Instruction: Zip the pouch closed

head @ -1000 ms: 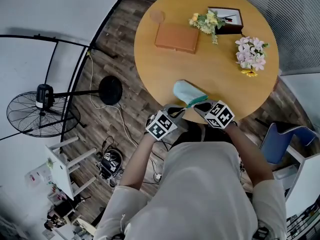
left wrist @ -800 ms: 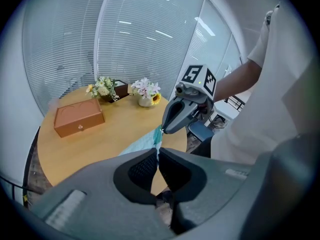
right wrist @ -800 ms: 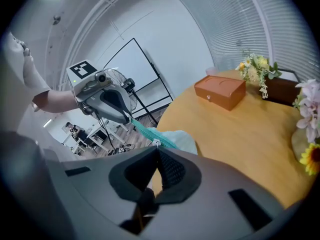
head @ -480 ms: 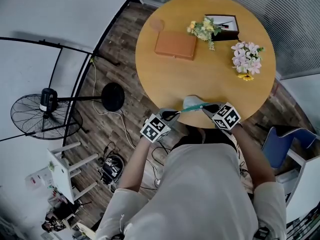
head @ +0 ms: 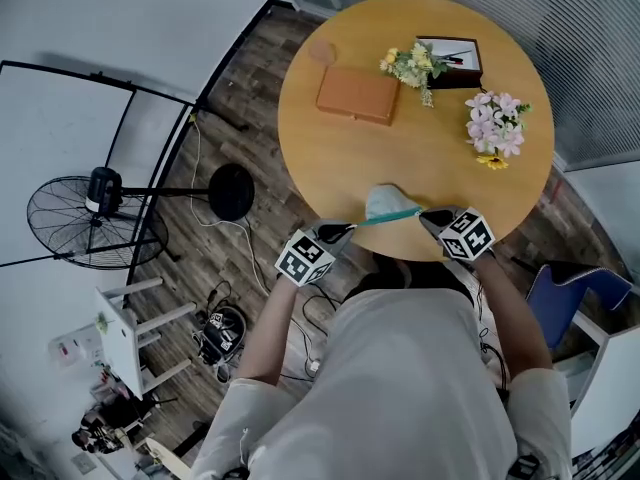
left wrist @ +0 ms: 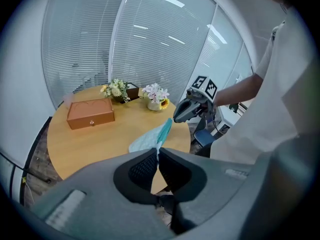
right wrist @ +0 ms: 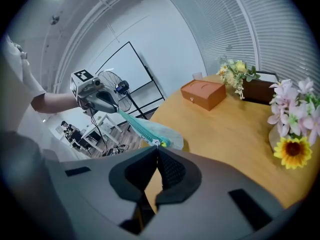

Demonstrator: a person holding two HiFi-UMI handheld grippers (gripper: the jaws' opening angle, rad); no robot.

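Evidently both hand-held grippers point(head: 338, 232) point(head: 427, 214) pinch the teal pouch point(head: 388, 204) taut.

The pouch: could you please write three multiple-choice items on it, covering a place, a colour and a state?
1. Where on the table is the pouch?
A. its middle
B. its near edge
C. its far edge
2. What colour is the pouch?
A. red
B. black
C. pale teal
3. How is the left gripper?
A. shut on the pouch
B. wide open
C. shut on nothing
1 B: it sits at the edge nearest the person.
2 C: both gripper views show that colour.
3 A: the pouch's end runs into its closed jaws.
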